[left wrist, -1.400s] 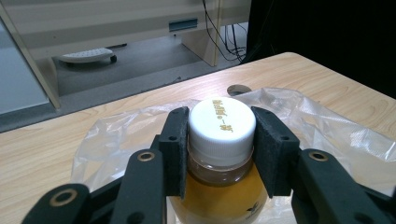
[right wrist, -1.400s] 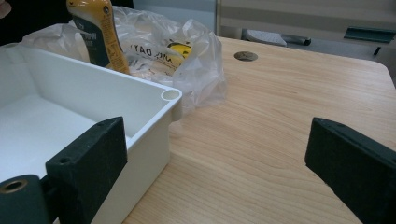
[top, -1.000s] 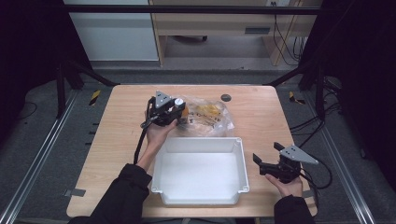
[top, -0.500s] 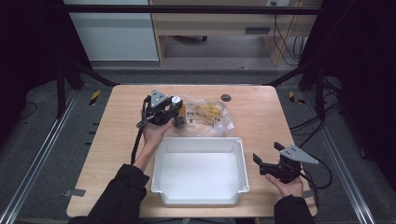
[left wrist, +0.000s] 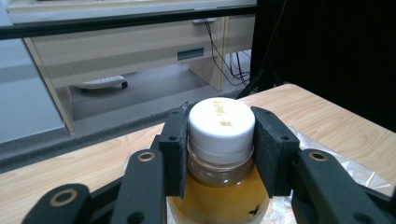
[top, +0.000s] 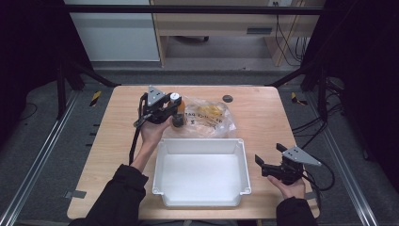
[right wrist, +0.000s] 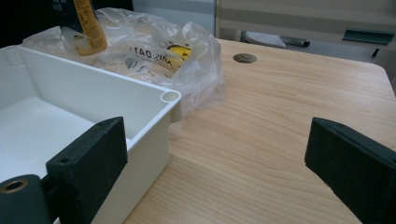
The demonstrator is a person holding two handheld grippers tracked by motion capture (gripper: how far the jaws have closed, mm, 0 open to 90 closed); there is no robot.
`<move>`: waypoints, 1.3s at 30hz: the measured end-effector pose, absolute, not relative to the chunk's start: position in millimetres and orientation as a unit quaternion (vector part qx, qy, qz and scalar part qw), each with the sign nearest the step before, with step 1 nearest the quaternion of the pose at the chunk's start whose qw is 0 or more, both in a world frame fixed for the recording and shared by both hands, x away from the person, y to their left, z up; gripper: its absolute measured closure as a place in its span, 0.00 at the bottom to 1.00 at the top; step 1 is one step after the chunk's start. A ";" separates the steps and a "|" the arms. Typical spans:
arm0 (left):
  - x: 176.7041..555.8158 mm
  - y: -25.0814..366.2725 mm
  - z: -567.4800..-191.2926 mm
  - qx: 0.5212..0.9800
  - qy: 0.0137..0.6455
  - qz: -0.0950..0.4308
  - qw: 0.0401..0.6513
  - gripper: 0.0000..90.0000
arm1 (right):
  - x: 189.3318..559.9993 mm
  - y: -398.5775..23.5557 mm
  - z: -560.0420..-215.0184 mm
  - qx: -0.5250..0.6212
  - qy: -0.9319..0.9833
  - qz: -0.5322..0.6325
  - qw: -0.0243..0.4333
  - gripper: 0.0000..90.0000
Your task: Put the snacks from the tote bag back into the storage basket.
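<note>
Bottle clamped at the neck by left hand-held gripper.
White cap is read in left gripper view; wide-open right hand-held gripper is seen beside tub from above.

A white-capped bottle of amber liquid, a clear plastic bag with yellow print, a white bin.

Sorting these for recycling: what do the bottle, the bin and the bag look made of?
Bottle: probably clear plastic, amber liquid showing through, with a ribbed white plastic cap. Bin: likely white moulded plastic, matte, with a rolled rim. Bag: thin clear plastic film, crinkled and glossy, printing visible through it.
</note>
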State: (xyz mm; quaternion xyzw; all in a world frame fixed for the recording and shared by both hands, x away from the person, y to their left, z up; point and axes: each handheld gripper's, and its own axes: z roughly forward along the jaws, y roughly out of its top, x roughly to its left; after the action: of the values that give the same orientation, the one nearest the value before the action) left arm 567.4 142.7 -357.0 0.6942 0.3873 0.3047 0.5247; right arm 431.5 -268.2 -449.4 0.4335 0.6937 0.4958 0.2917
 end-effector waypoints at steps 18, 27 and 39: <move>560.0 147.4 -330.4 0.685 0.381 0.311 0.538 0.66 | 431.1 -268.4 -448.8 0.431 0.693 0.497 0.294 0.07; 555.4 153.5 -321.2 0.676 0.383 0.311 0.547 0.66 | 431.1 -268.5 -448.7 0.431 0.694 0.497 0.294 0.07; 537.2 156.0 -312.3 0.678 0.372 0.301 0.558 0.66 | 430.7 -268.6 -448.1 0.430 0.694 0.496 0.296 0.07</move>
State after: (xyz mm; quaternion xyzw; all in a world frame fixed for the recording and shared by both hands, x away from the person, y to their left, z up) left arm 537.2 156.0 -312.3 0.6780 0.3719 0.3007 0.5583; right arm 430.7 -268.6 -448.1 0.4305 0.6939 0.4959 0.2955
